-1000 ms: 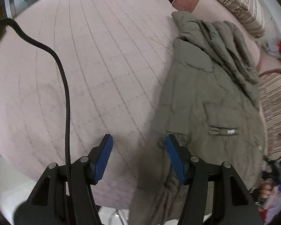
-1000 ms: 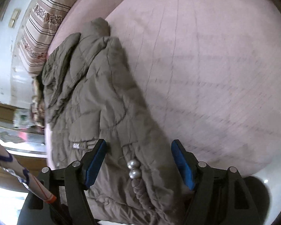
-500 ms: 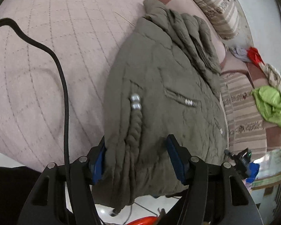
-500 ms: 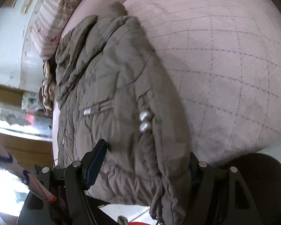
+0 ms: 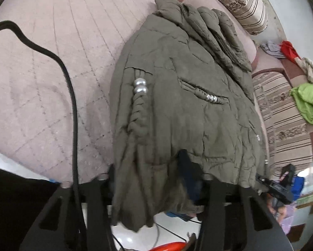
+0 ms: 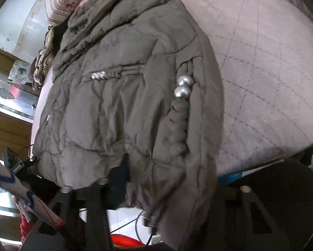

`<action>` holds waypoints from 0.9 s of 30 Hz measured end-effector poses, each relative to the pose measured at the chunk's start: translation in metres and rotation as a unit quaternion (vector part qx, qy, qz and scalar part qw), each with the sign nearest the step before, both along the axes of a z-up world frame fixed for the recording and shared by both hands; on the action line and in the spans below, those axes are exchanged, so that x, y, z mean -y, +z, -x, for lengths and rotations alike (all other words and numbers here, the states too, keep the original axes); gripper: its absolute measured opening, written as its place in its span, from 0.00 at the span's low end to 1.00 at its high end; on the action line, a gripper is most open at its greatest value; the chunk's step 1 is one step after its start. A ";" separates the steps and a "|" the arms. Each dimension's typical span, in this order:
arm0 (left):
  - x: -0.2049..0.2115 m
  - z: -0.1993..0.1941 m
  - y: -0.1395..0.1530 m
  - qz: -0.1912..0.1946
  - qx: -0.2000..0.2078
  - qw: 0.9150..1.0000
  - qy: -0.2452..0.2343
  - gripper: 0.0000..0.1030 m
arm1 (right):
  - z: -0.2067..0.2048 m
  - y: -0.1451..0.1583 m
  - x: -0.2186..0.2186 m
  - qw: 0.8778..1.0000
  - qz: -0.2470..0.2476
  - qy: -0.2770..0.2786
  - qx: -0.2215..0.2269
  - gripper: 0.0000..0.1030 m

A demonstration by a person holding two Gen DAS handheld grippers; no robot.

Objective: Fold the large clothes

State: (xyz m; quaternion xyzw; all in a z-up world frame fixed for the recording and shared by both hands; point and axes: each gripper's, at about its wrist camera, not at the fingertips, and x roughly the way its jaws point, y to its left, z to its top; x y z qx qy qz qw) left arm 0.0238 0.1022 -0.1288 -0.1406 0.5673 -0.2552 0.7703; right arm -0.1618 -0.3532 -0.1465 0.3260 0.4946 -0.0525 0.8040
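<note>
An olive quilted jacket point(image 5: 177, 62) point(image 6: 114, 104) with pearl beads and braided trim lies on the pink quilted bed point(image 5: 52, 62) point(image 6: 271, 62), its hem hanging over the near edge. My left gripper point(image 5: 149, 173) is at the hem's left part, jaws closing, with bunched fabric between them. Its right blue pad point(image 5: 186, 167) digs into the cloth and the other pad is hidden under fabric. My right gripper point(image 6: 169, 177) is closing on the hem as well. Its left pad point(image 6: 123, 171) presses the fabric and its other finger is covered by the jacket.
A black cable point(image 5: 73, 104) runs over the bed on the left. Striped pillows point(image 5: 240, 2) point(image 6: 62, 0) lie beyond the jacket's collar. A green cloth point(image 5: 309, 100) and a red cloth point(image 5: 288, 48) lie on striped covers to the right. Below the hem are white floor and something red point(image 5: 171, 245).
Both grippers have moved onto the jacket's hem at the bed's edge. Their jaws have narrowed, and the fabric now bunches between the fingers instead of lying loose.
</note>
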 end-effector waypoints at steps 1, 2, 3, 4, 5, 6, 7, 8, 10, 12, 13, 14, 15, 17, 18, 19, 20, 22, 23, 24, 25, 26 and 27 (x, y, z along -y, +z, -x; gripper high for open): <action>0.000 0.001 0.004 -0.003 0.004 1.000 0.003 0.25 | 0.002 0.006 0.001 1.000 -0.002 0.002 0.007 0.33; 0.000 0.001 0.012 -0.004 0.012 1.000 0.007 0.23 | 0.003 0.014 0.001 1.000 -0.001 0.005 0.014 0.28; -0.001 0.001 0.020 -0.002 0.019 1.000 0.009 0.19 | 0.004 0.026 0.001 1.000 0.000 0.009 0.028 0.23; -0.002 0.001 0.030 0.001 0.030 0.999 0.011 0.18 | 0.004 0.035 0.002 0.999 -0.003 0.012 0.039 0.22; -0.003 0.000 0.042 0.005 0.042 0.999 0.014 0.17 | 0.003 0.048 0.003 0.998 -0.007 0.015 0.056 0.21; -0.003 -0.002 0.051 0.009 0.051 0.999 0.016 0.17 | 0.002 0.058 0.004 0.997 -0.009 0.018 0.069 0.20; -0.003 -0.005 0.061 0.013 0.060 0.998 0.019 0.17 | -0.002 0.073 0.005 0.996 -0.013 0.020 0.088 0.20; -0.003 -0.009 0.071 0.019 0.069 0.997 0.023 0.17 | -0.005 0.083 0.006 0.994 -0.015 0.022 0.102 0.20; 0.004 -0.020 0.087 0.025 0.086 0.996 0.024 0.17 | -0.016 0.104 0.006 0.991 -0.019 0.026 0.129 0.19; 0.009 -0.028 0.098 0.022 0.099 0.995 0.025 0.17 | -0.028 0.124 0.009 0.987 -0.018 0.028 0.154 0.19; 0.013 -0.033 0.104 0.019 0.105 0.994 0.026 0.17 | -0.036 0.134 0.011 0.986 -0.016 0.029 0.165 0.19; 0.019 -0.043 0.111 0.017 0.112 0.993 0.028 0.17 | -0.044 0.144 0.012 0.984 -0.012 0.029 0.174 0.19; 0.025 -0.051 0.117 0.016 0.119 0.992 0.031 0.17 | -0.054 0.153 0.015 0.983 -0.005 0.029 0.183 0.19; 0.034 -0.066 0.129 0.012 0.133 0.990 0.040 0.17 | -0.073 0.166 0.019 0.981 0.000 0.022 0.194 0.19; 0.039 -0.072 0.132 0.011 0.137 0.989 0.044 0.17 | -0.085 0.172 0.023 0.980 -0.002 0.017 0.198 0.19; 0.044 -0.083 0.137 0.010 0.143 0.989 0.047 0.17 | -0.100 0.178 0.029 0.979 -0.004 0.013 0.203 0.19; 0.051 -0.097 0.143 0.008 0.151 0.987 0.053 0.17 | -0.114 0.183 0.035 0.978 -0.003 0.006 0.207 0.19; 0.065 -0.121 0.152 -0.004 0.165 0.984 0.059 0.17 | -0.141 0.191 0.049 0.978 0.002 -0.010 0.210 0.19; 0.071 -0.131 0.156 -0.010 0.171 0.983 0.062 0.17 | -0.154 0.193 0.055 0.977 0.004 -0.018 0.210 0.19; 0.079 -0.142 0.160 -0.017 0.176 0.982 0.065 0.17 | -0.171 0.194 0.065 0.978 0.001 -0.033 0.208 0.19; 0.088 -0.156 0.163 -0.024 0.180 0.981 0.068 0.17 | -0.181 0.194 0.073 0.978 -0.001 -0.041 0.206 0.19; 0.098 -0.172 0.165 -0.034 0.183 0.980 0.070 0.17 | -0.194 0.194 0.081 0.978 -0.001 -0.047 0.202 0.19; 0.106 -0.185 0.166 -0.042 0.185 0.979 0.071 0.17 | -0.211 0.190 0.090 0.979 0.001 -0.056 0.194 0.19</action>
